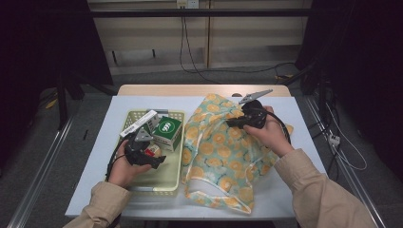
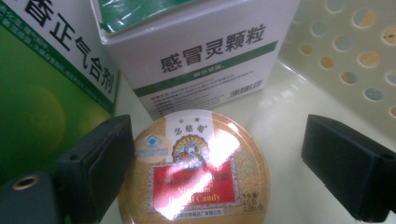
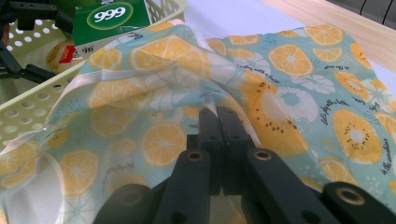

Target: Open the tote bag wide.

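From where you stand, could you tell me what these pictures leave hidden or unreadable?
- Round gold candy tin: in the left gripper view its lower rim is cut off by the frame edge, and glare washes out the red label.
- Orange-slice-patterned cloth bag: in the right gripper view the shut right gripper hides the pinched fold.
- Pale yellow perforated plastic basket: in the high view the left gripper covers its contents.

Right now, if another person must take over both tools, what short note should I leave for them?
Left tool: open, jaws either side of the round candy tin in the yellow basket, not yet gripping.
Right tool: shut on a fold of the orange-print bag, beside the basket.
Medicine boxes are in the basket too.
Left: close on the tin, lift it out; probably into the bag.
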Demonstrator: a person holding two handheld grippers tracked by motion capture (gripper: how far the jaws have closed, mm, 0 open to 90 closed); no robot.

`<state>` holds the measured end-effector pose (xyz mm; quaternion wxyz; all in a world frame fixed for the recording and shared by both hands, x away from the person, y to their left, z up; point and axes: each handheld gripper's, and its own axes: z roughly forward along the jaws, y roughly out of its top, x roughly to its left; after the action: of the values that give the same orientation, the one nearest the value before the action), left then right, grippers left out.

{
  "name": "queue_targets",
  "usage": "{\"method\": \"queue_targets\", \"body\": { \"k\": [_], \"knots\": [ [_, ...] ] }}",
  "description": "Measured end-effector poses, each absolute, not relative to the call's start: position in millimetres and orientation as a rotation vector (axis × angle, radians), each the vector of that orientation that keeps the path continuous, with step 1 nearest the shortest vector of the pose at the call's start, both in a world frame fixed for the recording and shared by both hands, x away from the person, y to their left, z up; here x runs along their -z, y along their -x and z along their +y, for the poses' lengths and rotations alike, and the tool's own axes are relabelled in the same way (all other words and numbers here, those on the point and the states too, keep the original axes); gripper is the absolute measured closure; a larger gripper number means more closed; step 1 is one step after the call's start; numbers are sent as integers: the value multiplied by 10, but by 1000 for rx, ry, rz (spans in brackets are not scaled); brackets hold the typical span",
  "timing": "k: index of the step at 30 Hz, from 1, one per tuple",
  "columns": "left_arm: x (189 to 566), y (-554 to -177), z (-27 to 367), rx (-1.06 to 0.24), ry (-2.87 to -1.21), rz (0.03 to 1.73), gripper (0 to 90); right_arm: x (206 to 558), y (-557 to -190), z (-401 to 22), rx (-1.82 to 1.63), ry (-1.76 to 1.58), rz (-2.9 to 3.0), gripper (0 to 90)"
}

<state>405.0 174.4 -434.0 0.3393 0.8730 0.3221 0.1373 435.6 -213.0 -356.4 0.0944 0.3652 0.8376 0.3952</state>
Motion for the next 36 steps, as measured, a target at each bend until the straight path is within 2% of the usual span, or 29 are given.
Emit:
{"method": "queue_targets", "body": {
  "k": [7,13,17,19,27,36],
  "knots": [
    [4357,-4108,1762,-380,-2273,872,106,3563,-4354,-2128,-1174,-1079,2486,900],
    [4434,-4109,1754,-328,-2329,904,115,3564,-4347,-2123,-1175,-1076,2487,900],
    [4443,-4101,1779,-293,-2342,960,195,3578,-4347,-2132,-1174,-1082,2489,900],
    [4420,-4094,1768,-296,-2339,981,199,3588,-4345,-2135,-1177,-1082,2488,900],
    [4269,-4061,1747,-256,-2244,989,202,3607,-4350,-2163,-1173,-1098,2487,900],
    [3895,-4003,1733,-231,-2184,973,203,3612,-4354,-2155,-1169,-1098,2488,900]
  ]
}}
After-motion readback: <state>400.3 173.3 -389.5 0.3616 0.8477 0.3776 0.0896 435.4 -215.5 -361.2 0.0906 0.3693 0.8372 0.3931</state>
